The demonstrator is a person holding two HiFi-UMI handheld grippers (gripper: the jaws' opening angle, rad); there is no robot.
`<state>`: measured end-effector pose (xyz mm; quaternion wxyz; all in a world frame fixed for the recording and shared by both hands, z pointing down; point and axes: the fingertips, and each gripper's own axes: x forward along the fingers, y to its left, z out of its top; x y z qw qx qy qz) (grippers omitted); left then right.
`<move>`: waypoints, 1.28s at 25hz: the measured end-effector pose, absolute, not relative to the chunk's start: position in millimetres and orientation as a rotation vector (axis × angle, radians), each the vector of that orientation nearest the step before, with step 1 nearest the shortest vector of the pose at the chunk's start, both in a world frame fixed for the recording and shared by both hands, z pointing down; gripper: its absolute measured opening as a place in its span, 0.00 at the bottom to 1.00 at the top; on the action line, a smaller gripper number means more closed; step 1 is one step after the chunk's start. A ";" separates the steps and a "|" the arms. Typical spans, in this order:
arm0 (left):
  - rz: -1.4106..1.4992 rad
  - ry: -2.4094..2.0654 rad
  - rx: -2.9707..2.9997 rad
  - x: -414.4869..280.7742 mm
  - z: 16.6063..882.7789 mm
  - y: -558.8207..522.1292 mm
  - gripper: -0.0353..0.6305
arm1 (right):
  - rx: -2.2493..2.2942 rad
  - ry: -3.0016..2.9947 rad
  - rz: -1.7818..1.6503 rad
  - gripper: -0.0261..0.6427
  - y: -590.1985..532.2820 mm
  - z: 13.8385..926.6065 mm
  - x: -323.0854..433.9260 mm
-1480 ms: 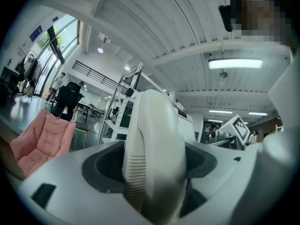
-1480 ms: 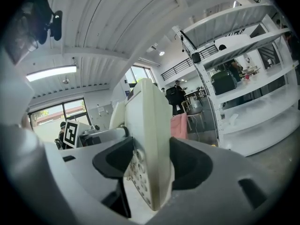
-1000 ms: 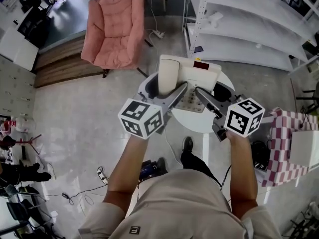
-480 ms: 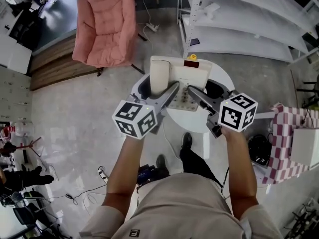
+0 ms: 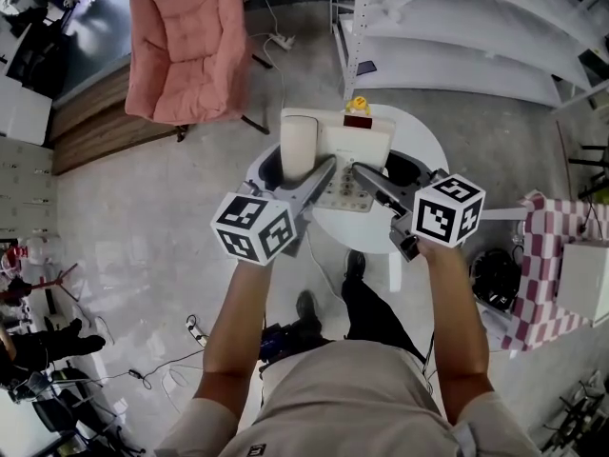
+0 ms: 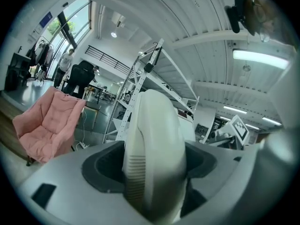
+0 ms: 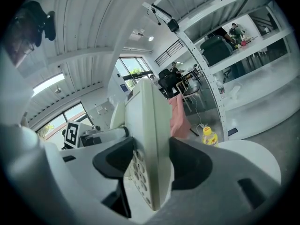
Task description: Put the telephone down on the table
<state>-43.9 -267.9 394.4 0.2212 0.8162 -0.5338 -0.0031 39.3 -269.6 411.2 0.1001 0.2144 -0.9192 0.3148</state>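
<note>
A cream telephone (image 5: 347, 150) with its handset (image 5: 297, 146) on the left side hangs over the small round white table (image 5: 430, 149). My left gripper (image 5: 326, 168) is shut on the handset (image 6: 154, 144), which fills the gap between its jaws in the left gripper view. My right gripper (image 5: 362, 171) is shut on the keypad side of the telephone's base (image 7: 151, 144), seen edge-on with its buttons on the left face. I cannot tell whether the telephone touches the table.
A small yellow bottle (image 5: 359, 106) stands on the table just behind the telephone and shows as the yellow bottle (image 7: 208, 136) in the right gripper view. A pink armchair (image 5: 186, 50) is at the far left, white shelving (image 5: 457, 36) at the far right, a checkered stool (image 5: 538, 274) to my right.
Both grippers keep their hold on the telephone. The telephone has shifted slightly left in view, and the yellow bottle now shows beyond its far edge.
</note>
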 end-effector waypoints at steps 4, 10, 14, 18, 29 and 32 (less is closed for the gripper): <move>0.010 -1.470 2.230 -41.9 413.3 -276.6 0.59 | 0.627 -2.702 0.966 0.39 -278.3 429.9 41.4; 0.032 -1.464 2.184 -37.9 442.8 -285.2 0.59 | 0.608 -2.673 1.014 0.39 -287.3 458.6 45.8; 0.051 -1.464 2.160 -37.8 462.4 -288.8 0.59 | 0.595 -2.660 1.046 0.39 -291.2 478.3 45.9; 0.074 -1.462 2.135 -41.9 480.4 -293.8 0.59 | 0.582 -2.644 1.085 0.39 -296.2 496.8 41.9; 0.106 -1.446 2.082 -43.9 526.8 -305.8 0.59 | 0.569 -2.603 1.154 0.39 -308.2 542.0 40.3; 0.111 -1.442 2.069 -43.7 539.2 -309.1 0.59 | 0.564 -2.593 1.168 0.39 -311.6 553.9 40.5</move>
